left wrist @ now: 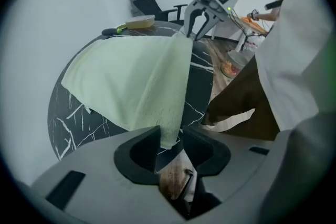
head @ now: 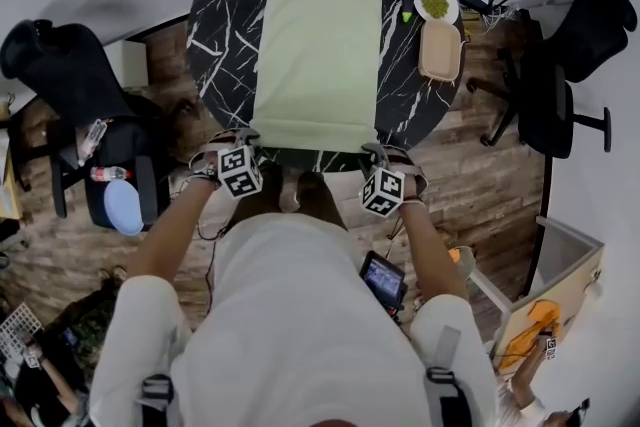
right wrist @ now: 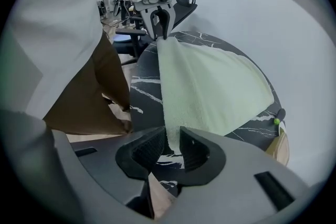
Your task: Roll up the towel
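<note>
1. The person wears a plain white short-sleeved shirt (head: 300, 315).
2. Brown trousers (head: 290, 197) show just past the shirt's hem.
3. Grey straps (head: 442, 350) with black buckles (head: 155, 385) lie over the shirt at both shoulders.
4. A small black device (head: 384, 279) with a lit screen sits at the shirt's right side.
5. A thin dark cable (head: 209, 265) hangs just left of the shirt.
6. The left gripper (head: 238, 136), ahead of the shirt, has a smooth grey body and a white cube (head: 240, 172) printed with black square markers.
7. The right gripper (head: 376, 153) matches it, with ribbed black pads (right wrist: 147, 155), its own marker cube (head: 382, 192) and a small green light (left wrist: 229, 8).
</note>
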The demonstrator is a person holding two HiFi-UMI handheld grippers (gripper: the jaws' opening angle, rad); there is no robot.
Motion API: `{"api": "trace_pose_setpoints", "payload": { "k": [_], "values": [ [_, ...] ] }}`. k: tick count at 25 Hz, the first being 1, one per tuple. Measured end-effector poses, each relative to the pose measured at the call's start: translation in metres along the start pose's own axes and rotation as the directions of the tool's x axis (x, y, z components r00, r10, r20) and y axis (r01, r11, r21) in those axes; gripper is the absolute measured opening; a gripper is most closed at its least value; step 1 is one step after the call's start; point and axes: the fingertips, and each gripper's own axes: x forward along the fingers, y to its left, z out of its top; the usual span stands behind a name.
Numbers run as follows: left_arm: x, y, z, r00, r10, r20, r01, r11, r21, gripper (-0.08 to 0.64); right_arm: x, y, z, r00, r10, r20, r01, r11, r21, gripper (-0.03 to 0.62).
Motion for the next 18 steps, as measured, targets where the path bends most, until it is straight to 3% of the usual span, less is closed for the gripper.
{"api": "trace_pose_setpoints", "payload": {
  "k": [9,10,11,12,18],
  "values": [
    [0.017,0.004,0.001,0.998,-0.013,-0.058,0.015,0.999,0.051,0.12,0.015,-0.001,-0.003,0.999,0.028,-0.022,-0.027,0.999,0.041,0.086],
    [0.016,0.005,0.001,0.999,-0.008,-0.052,0.011,0.999,0.049,0.118,0.014,-0.003,-0.003,1.0,0.02,-0.018,-0.019,0.998,0.053,0.081],
    [0.016,0.007,0.001,0.999,0.003,-0.045,-0.001,0.999,0.046,0.112,0.014,-0.005,-0.003,1.0,0.009,-0.015,-0.008,0.998,0.067,0.022],
    [0.015,0.008,0.001,0.999,0.018,-0.04,-0.016,0.999,0.041,0.057,0.014,-0.007,-0.004,1.0,0.003,-0.015,-0.001,0.997,0.083,0.015],
    [0.01,0.007,-0.001,0.999,0.024,-0.024,-0.023,0.999,0.042,0.029,0.01,-0.007,-0.003,0.999,0.027,-0.019,-0.024,0.991,0.133,0.006]
  ]
}}
